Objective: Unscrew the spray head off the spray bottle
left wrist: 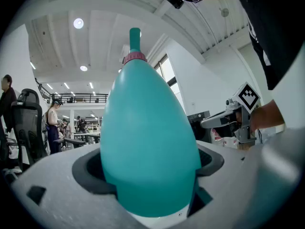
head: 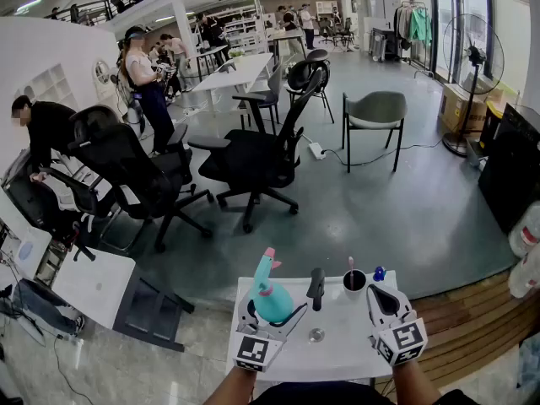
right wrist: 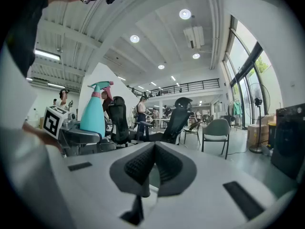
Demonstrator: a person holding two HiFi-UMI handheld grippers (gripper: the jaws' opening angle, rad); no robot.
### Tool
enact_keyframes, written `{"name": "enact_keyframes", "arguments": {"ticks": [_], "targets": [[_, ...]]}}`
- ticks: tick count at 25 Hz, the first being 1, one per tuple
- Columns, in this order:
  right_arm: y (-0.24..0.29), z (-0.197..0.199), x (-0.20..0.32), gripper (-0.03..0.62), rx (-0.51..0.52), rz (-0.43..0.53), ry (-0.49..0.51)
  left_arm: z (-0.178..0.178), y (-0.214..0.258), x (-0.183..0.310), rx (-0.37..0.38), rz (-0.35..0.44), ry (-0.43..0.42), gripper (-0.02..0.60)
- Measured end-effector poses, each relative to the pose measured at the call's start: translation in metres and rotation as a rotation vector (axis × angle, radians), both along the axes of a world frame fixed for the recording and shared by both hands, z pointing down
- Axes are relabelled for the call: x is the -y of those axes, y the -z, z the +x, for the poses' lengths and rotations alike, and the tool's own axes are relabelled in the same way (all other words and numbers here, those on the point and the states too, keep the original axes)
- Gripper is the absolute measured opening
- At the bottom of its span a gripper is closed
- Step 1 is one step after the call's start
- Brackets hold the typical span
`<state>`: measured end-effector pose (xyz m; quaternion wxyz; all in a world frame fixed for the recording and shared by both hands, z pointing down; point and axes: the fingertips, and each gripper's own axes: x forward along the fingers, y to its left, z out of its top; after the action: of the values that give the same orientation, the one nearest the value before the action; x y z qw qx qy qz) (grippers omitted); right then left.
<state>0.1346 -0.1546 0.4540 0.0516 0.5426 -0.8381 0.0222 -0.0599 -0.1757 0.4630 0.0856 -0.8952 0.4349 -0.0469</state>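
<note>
A teal spray bottle (head: 268,292) stands upright over the left part of a small white table (head: 337,344). Its spray head (head: 268,260) with pink trim is on the neck. My left gripper (head: 274,317) is shut on the bottle's body. In the left gripper view the bottle (left wrist: 147,142) fills the gap between the jaws, with a pink collar (left wrist: 135,57) at the top. My right gripper (head: 384,304) hovers over the table's right side, shut and empty, about a hand's width right of the bottle. Its pads (right wrist: 151,163) meet in the right gripper view, where the bottle (right wrist: 94,113) shows at left.
A black upright object (head: 316,287), a dark cup (head: 354,282) with a stick in it, a small blue thing (head: 379,272) and a small round metal piece (head: 316,336) are on the table. Beyond the far edge are office chairs (head: 253,163) and several people.
</note>
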Motion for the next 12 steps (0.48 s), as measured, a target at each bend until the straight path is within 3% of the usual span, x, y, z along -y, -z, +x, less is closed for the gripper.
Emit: {"name": "enact_keyframes", "arguments": {"ticks": [12], "targets": [[0.0,0.0012,0.0037,0.005,0.012,0.002,-0.007,0.0054,-0.0038,-0.0022,0.017,-0.007,-0.02,0.462]]}}
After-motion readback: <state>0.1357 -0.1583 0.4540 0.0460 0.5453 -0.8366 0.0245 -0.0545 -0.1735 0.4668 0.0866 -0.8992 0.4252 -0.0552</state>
